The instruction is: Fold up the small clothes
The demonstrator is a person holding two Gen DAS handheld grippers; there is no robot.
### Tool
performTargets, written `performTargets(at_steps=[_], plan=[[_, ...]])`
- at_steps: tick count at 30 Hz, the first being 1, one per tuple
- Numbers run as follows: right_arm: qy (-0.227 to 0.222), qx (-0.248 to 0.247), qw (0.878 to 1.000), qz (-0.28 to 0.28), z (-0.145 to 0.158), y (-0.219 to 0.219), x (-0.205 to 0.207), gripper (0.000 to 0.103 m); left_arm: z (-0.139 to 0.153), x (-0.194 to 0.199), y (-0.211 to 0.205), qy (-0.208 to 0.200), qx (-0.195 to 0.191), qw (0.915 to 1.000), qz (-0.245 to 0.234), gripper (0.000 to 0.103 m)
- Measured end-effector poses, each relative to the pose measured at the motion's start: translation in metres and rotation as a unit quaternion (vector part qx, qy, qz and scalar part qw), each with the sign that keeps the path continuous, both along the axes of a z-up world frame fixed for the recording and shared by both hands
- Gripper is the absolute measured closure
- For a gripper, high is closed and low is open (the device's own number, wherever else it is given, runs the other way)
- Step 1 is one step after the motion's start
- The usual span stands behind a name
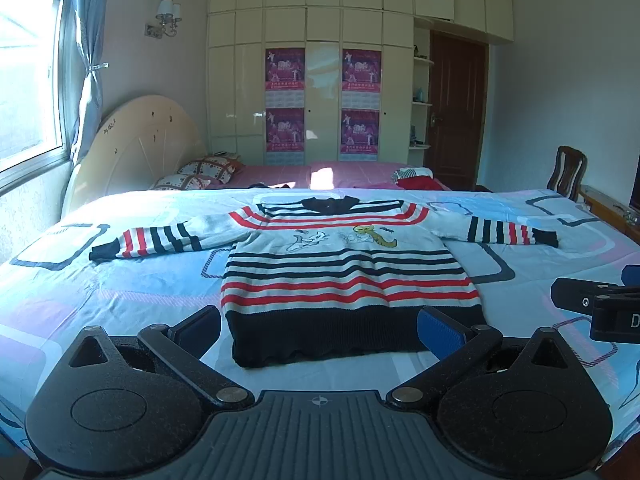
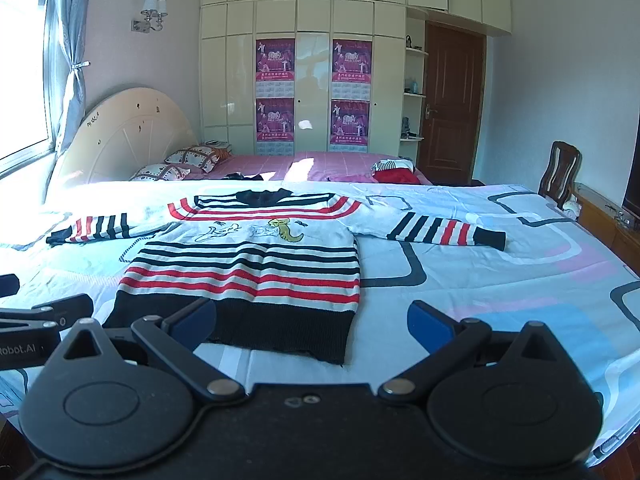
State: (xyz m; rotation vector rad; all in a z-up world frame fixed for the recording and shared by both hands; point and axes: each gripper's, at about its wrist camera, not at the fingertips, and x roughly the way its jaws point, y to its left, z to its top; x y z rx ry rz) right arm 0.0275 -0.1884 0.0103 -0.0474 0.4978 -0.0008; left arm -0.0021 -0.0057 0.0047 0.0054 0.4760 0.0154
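Striped sweater laid flat on the bed, both grippers wide and empty.

Left wrist view: the left hand-held gripper [image 1: 318,330] hangs wide before the sweater [image 1: 348,276] at frame centre; start by pinching a sleeve cuff [image 1: 102,251] at mid-left. Right wrist view: the right hand-held gripper [image 2: 312,322] gapes, holding nothing, over the black hem; the bed [image 2: 520,280] offers open room lower right.

Bright daylight from the window [image 1: 28,72] glares on the bed [image 2: 80,196]; fisheye bends edges, corners dark
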Motion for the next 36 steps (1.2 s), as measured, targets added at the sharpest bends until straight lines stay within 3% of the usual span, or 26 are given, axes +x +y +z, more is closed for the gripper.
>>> performTargets(at_steps=[12, 16, 19, 22, 24, 29, 32, 36], plan=[[-0.001, 0.003, 1.0, -0.001, -0.001, 0.0, 0.002, 0.0, 0.0, 0.006, 0.0, 0.008, -0.001, 1.0, -0.001, 0.0], [-0.006, 0.014, 1.0, -0.009, -0.001, -0.006, 0.015, 0.0, 0.006, 0.022, 0.011, -0.006, -0.032, 0.9995, 0.0, 0.0], [-0.01, 0.033, 0.999, -0.022, -0.004, -0.021, 0.035, 0.001, 0.007, 0.051, 0.017, 0.002, -0.049, 0.9988, -0.006, 0.0], [-0.015, 0.047, 0.998, -0.043, -0.008, -0.037, 0.062, 0.001, 0.002, 0.086, 0.017, 0.006, -0.041, 0.9989, -0.02, 0.0], [-0.023, 0.053, 0.997, -0.06, -0.009, -0.046, 0.08, 0.002, -0.002, 0.115, 0.015, 0.008, -0.035, 0.9989, -0.031, 0.0], [-0.042, 0.057, 0.991, -0.115, -0.011, -0.076, 0.133, 0.003, -0.015, 0.197, 0.016, 0.017, -0.062, 0.9967, -0.05, 0.0], [-0.049, 0.054, 0.986, -0.151, -0.013, -0.096, 0.165, 0.003, -0.018, 0.241, 0.018, 0.016, -0.076, 0.996, -0.045, 0.0], [-0.058, 0.055, 0.978, -0.19, -0.018, -0.13, 0.2, 0.004, -0.025, 0.289, 0.012, 0.019, -0.056, 0.9981, -0.021, 0.0]])
